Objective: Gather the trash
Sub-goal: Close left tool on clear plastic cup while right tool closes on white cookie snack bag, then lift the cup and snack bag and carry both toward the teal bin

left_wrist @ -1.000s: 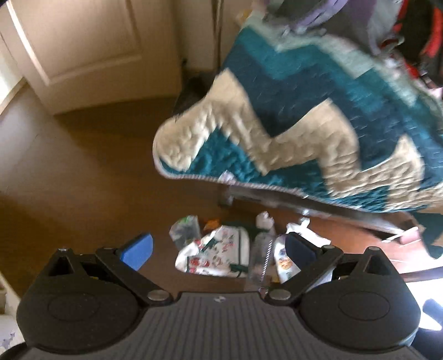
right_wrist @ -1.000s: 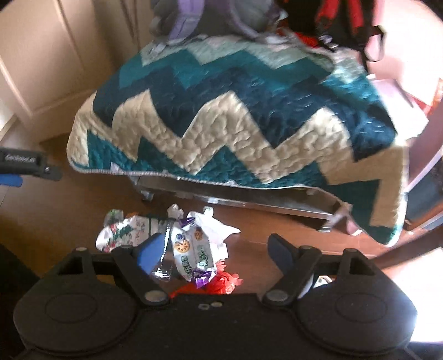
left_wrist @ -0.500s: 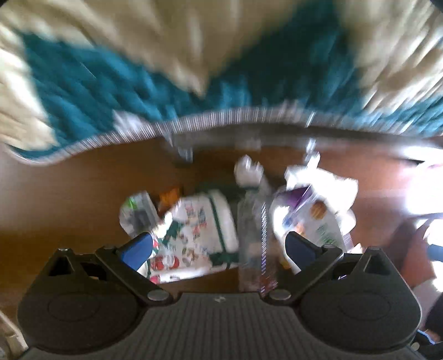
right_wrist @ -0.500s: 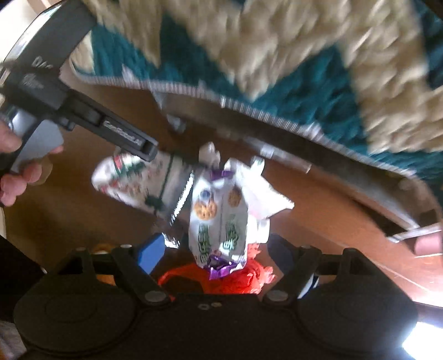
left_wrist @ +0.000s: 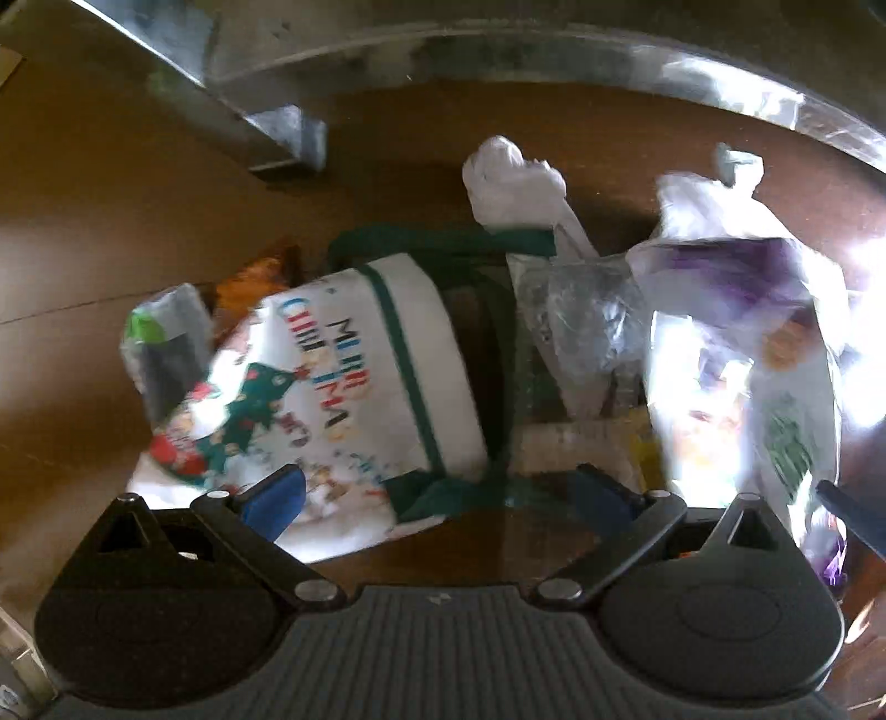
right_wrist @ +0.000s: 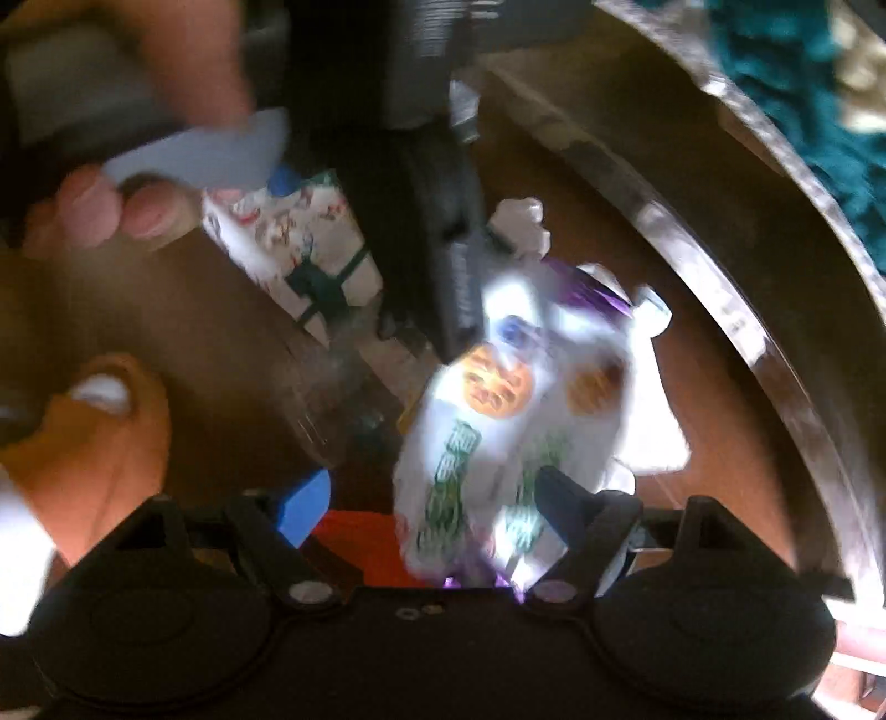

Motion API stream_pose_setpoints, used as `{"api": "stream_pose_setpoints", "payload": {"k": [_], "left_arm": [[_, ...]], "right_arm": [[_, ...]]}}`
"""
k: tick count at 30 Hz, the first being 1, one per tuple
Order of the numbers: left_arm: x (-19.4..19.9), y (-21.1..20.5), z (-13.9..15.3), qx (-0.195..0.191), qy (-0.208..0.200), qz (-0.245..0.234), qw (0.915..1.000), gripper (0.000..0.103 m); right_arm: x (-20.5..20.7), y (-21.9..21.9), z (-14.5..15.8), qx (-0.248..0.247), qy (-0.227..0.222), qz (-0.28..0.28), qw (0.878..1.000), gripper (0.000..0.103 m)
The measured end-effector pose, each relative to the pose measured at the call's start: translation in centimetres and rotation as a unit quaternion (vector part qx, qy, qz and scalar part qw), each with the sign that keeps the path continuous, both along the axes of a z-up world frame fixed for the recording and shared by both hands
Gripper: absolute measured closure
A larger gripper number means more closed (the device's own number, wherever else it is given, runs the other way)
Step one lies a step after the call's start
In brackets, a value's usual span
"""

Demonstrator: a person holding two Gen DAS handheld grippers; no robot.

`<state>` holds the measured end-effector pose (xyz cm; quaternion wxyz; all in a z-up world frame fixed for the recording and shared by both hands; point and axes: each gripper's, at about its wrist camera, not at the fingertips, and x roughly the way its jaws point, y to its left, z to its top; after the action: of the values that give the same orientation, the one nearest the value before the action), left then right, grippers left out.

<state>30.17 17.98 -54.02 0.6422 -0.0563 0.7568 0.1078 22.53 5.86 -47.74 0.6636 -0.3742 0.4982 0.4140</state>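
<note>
A heap of trash lies on the brown wooden floor. In the left wrist view a white "Merry Christmas" bag with green trim [left_wrist: 354, 382] lies left of a clear plastic bottle [left_wrist: 576, 332] and a white cookie wrapper [left_wrist: 736, 354]. My left gripper [left_wrist: 437, 493] is open, low over the Christmas bag's near edge. In the right wrist view my right gripper [right_wrist: 426, 504] is open around the near end of the cookie wrapper [right_wrist: 498, 421], with red trash [right_wrist: 354, 548] beneath. The other gripper's dark body [right_wrist: 443, 232] crosses the Christmas bag [right_wrist: 299, 243].
A metal bed frame rail [left_wrist: 498, 50] and its leg [left_wrist: 277, 138] run just beyond the trash. A crumpled white tissue [left_wrist: 509, 183] and a small green-and-grey wrapper [left_wrist: 166, 343] lie nearby. The teal quilt [right_wrist: 797, 83] hangs above the rail [right_wrist: 720, 277].
Both grippers have dropped down close to the trash heap, under the quilt's edge. The right gripper's fingers now straddle the cookie wrapper; the left hovers over the Christmas bag.
</note>
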Motion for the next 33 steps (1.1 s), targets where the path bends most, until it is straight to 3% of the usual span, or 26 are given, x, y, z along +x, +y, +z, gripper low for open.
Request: {"api": "stream_pose_setpoints", "payload": {"k": [5, 11, 17, 19, 23, 24, 26, 27, 29, 33], "left_arm": [[0.3, -0.8, -0.7, -0.026, -0.028, -0.005, 0.9993, 0.0], [0.7, -1.8, -1.0, -0.057, -0.05, 0.002, 0.9971, 0.001], [0.9, -2.7, -2.4, -0.05, -0.033, 0.018, 0.998, 0.028], [0.8, -2.7, -2.7, -0.055, -0.03, 0.023, 0.9978, 0.042], [0.7, -2.3, -2.7, -0.061, -0.027, 0.032, 0.9973, 0.054], [0.7, -2.0, -2.6, -0.065, -0.026, 0.037, 0.9968, 0.055], [0.6, -1.7, -2.9, -0.066, -0.025, 0.041, 0.9966, 0.056], [0.5, -1.6, -2.9, -0.065, -0.025, 0.041, 0.9967, 0.058], [0.2, -1.0, -3.1, -0.066, -0.024, 0.04, 0.9968, 0.058], [0.2, -1.6, -2.5, -0.063, -0.028, 0.041, 0.9967, 0.058]], "right_arm": [[0.1, 0.6, -1.8, -0.017, -0.015, 0.009, 1.0, 0.024], [1.2, 0.3, -2.9, -0.026, -0.009, -0.036, 0.999, 0.025], [2.3, -0.1, -3.1, -0.023, -0.01, -0.076, 0.997, 0.027], [2.6, -0.2, -3.1, -0.02, -0.007, -0.085, 0.996, 0.027], [3.2, -0.3, -2.5, -0.011, -0.009, -0.103, 0.995, 0.031], [3.2, -0.5, -2.2, -0.009, -0.009, -0.104, 0.994, 0.033], [3.4, -0.5, -2.1, -0.018, -0.012, -0.111, 0.994, 0.095], [3.5, -0.5, -2.1, -0.027, -0.015, -0.119, 0.992, 0.092], [4.1, -0.8, -1.9, -0.02, 0.002, -0.138, 0.99, 0.095], [4.5, -1.7, -0.6, -0.024, -0.024, -0.127, 0.991, 0.098]]}}
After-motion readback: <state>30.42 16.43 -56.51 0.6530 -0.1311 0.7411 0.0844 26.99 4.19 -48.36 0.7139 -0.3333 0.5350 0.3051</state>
